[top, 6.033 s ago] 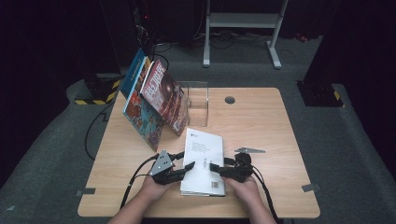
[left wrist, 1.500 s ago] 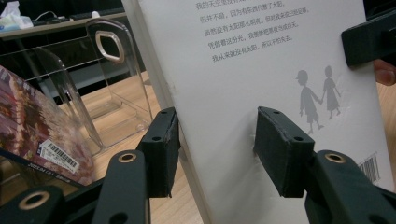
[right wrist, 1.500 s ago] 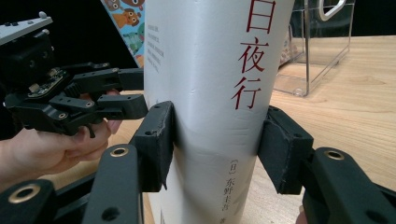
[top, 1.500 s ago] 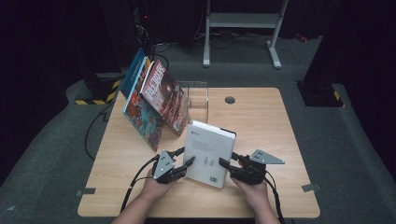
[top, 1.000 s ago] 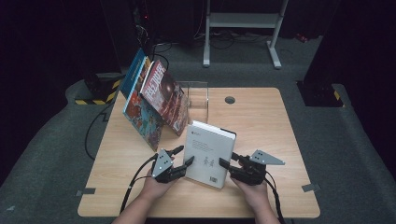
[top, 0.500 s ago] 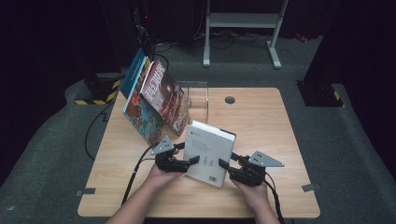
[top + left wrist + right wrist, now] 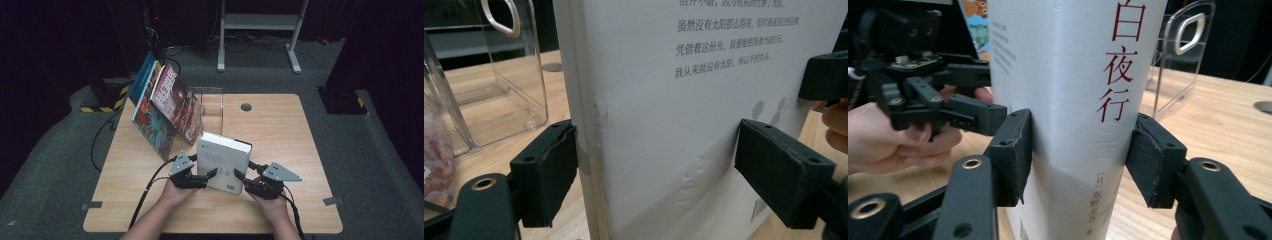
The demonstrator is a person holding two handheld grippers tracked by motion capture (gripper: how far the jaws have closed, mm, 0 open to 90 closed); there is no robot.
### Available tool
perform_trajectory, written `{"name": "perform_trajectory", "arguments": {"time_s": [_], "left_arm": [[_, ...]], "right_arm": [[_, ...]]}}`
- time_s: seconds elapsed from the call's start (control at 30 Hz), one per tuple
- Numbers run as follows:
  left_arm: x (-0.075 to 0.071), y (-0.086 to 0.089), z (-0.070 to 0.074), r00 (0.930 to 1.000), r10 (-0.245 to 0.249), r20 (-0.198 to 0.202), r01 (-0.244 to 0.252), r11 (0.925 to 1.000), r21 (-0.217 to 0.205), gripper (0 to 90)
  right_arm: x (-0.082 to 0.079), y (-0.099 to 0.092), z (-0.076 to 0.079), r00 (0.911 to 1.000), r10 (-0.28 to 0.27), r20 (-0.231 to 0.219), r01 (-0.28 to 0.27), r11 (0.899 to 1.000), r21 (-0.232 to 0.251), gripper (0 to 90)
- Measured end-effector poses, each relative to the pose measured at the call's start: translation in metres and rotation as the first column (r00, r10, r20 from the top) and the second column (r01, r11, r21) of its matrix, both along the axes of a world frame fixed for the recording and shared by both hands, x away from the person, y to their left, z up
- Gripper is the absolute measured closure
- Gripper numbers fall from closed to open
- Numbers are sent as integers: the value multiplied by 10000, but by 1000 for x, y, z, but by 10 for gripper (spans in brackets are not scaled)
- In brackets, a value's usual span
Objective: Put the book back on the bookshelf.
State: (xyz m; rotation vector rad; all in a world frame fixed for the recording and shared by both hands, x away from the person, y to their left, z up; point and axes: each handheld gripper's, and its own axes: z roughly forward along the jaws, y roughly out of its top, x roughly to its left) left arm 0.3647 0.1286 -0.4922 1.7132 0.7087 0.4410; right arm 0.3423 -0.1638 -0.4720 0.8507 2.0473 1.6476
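The thick white book (image 7: 223,162) stands upright on the pale wooden table (image 7: 280,130), matte cover dented. The right gripper (image 7: 1079,157) pinches its rounded spine between ribbed black pads. The left gripper (image 7: 659,175) has just been opening, its jaws spread loosely around the book's fore-edge.

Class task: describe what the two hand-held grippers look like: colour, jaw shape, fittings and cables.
Both the left gripper and the right gripper are black, with linked bars joined by brass-ringed pivots. Each ends in two blocky rectangular pads with small holes along their top edges. A grey three-cornered plate sits on top of each. A black cable trails from each towards the person. The forearms are bare, no sleeves.
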Motion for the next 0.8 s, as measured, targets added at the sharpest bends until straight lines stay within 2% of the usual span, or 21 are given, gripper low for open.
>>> {"name": "perform_trajectory", "arguments": {"time_s": [0.17, 0.27, 0.33, 0.5, 0.6, 0.63, 0.67, 0.73, 0.8], "left_arm": [[-5, -1, -2, 9998, 148, 138, -147, 9999, -85, 177], [-12, -4, -2, 9987, 395, 320, -401, 9990, 184, 179], [-17, -5, -3, 9977, 519, 425, -529, 9984, 221, 185], [-23, -4, -4, 9967, 582, 567, -603, 9975, 375, 203], [-25, -1, -5, 9966, 724, 394, -741, 9963, 444, 224], [-28, 1, -8, 9965, 788, 261, -799, 9958, 442, 285], [-28, 1, -8, 9965, 788, 261, -799, 9958, 442, 289], [-29, 3, -13, 9959, 904, -71, -897, 9940, 628, 278], [-30, 3, -14, 9958, 906, -104, -898, 9939, 644, 275]], "right_arm": [[-2, 1, -1, 9999, -126, 41, 125, 9999, 63, 428], [-5, 3, -1, 9992, -404, -26, 405, 9991, 126, 396], [-8, 5, -1, 9983, -589, -43, 590, 9980, 240, 377], [-8, 3, -2, 9990, -388, -233, 397, 9985, 388, 347], [-9, 2, -1, 9993, -350, -154, 357, 9982, 486, 348], [-9, 1, 0, 9995, -304, -107, 310, 9976, 619, 325], [-9, 1, 0, 9995, -304, -107, 310, 9976, 619, 325], [-7, 0, 1, 9997, -240, -89, 246, 9969, 754, 284], [-2, 1, 2, 9996, -166, -213, 183, 9965, 817, 258]]}}
